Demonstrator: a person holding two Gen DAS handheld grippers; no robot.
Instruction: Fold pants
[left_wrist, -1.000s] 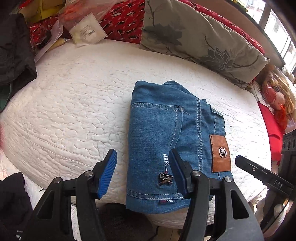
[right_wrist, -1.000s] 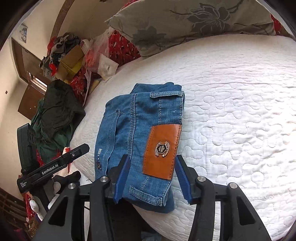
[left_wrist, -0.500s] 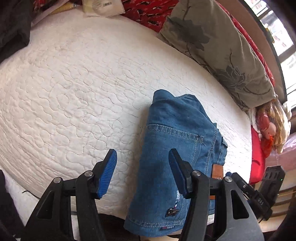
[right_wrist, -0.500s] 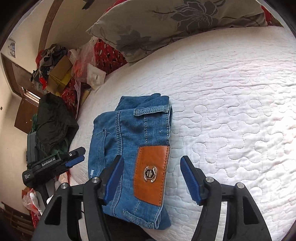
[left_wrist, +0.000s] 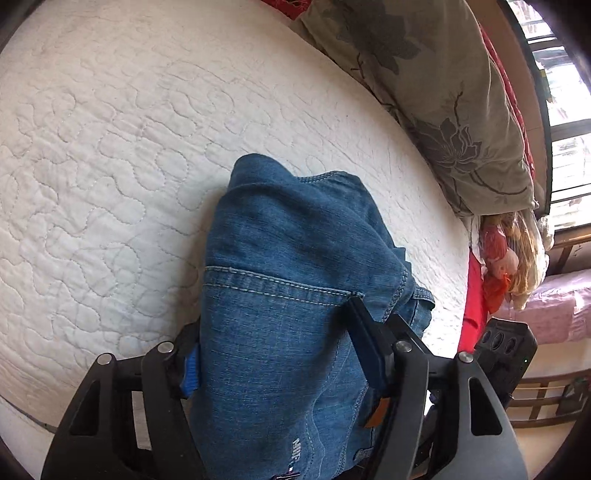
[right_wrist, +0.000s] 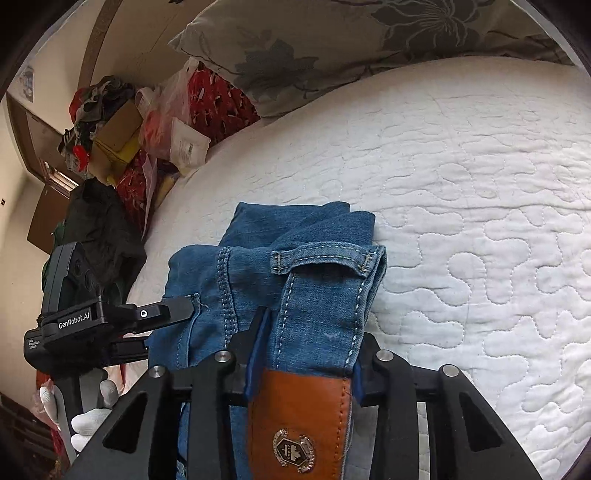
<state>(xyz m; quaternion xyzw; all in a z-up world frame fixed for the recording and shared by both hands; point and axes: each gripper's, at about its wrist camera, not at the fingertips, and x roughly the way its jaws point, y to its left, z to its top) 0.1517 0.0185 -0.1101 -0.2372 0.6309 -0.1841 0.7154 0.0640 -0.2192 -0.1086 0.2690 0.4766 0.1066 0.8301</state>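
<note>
While both tools grip them, folded jeans point lengthwise toward the pillow.

I see blue denim pants with pale contrast stitching and a tan-orange leather patch bearing a metallic crest. The bedspread is white with meandering quilted stitching. The pillow is grey-green with dark floral print. Both grippers are black with blue pads.

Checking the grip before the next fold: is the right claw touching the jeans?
Touching. In the right wrist view the right claw, its jaws closing, has both blue pads against the jeans at the waistband above the leather patch.
</note>
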